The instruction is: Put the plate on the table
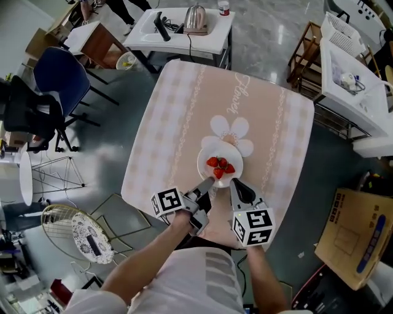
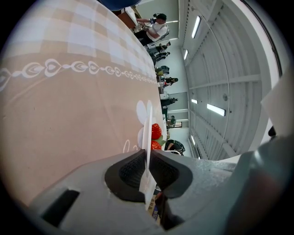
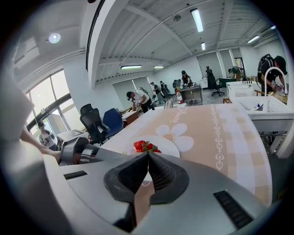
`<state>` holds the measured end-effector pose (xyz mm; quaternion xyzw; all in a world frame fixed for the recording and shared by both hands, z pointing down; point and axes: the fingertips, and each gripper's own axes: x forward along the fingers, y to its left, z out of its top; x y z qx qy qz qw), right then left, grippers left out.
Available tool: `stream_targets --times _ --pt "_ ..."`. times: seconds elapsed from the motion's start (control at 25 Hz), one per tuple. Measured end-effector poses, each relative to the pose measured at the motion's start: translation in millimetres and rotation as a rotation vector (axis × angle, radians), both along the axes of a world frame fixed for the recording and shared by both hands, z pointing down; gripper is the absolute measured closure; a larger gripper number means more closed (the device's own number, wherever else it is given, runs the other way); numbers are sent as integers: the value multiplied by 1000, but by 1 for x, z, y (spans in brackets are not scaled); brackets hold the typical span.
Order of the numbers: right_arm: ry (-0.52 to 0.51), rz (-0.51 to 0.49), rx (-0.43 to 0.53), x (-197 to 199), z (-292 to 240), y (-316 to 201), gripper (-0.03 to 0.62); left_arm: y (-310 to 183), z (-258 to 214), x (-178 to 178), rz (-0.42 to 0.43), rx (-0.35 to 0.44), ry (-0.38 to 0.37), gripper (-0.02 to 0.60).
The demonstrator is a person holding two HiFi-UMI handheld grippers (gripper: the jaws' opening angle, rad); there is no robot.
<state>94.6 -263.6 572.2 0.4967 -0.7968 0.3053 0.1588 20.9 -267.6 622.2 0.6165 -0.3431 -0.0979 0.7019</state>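
A white plate (image 1: pixel 209 154) with several strawberries (image 1: pixel 220 165) is over the near part of the peach tablecloth (image 1: pixel 184 110), just this side of a white flower print (image 1: pixel 230 130). Whether it touches the cloth I cannot tell. My left gripper (image 1: pixel 208 181) is shut on the plate's near-left rim, and my right gripper (image 1: pixel 236 183) is shut on its near-right rim. In the left gripper view the plate (image 2: pixel 148 124) stands edge-on between the pads of the left gripper (image 2: pixel 147 158), strawberries (image 2: pixel 156 132) beyond. In the right gripper view the plate (image 3: pixel 171 146) and strawberries (image 3: pixel 144 146) lie just past the right gripper (image 3: pixel 148 157).
A white side table with a kettle (image 1: pixel 195 18) stands behind the table. A blue chair (image 1: pixel 61 73) and a black chair (image 1: pixel 27 113) are at the left, a wire stool (image 1: pixel 73 230) at lower left, a white cart (image 1: pixel 350 67) and a cardboard box (image 1: pixel 356 236) at the right.
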Motion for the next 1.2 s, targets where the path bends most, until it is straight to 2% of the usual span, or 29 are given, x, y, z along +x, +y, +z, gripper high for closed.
stream_targets --times 0.36,0.6,0.88,1.2 --pt "-22 -17 -20 -4 9 -6 589 2 10 1 21 -36 -39 558" --pt "-40 -36 -30 -7 10 -5 589 3 16 -2 81 -48 -173 558" --pt "-45 -45 -39 -6 15 -6 589 4 21 0 211 -18 -364 513" --pt "-59 -51 -41 -10 13 -8 589 4 21 0 305 24 -518 481"
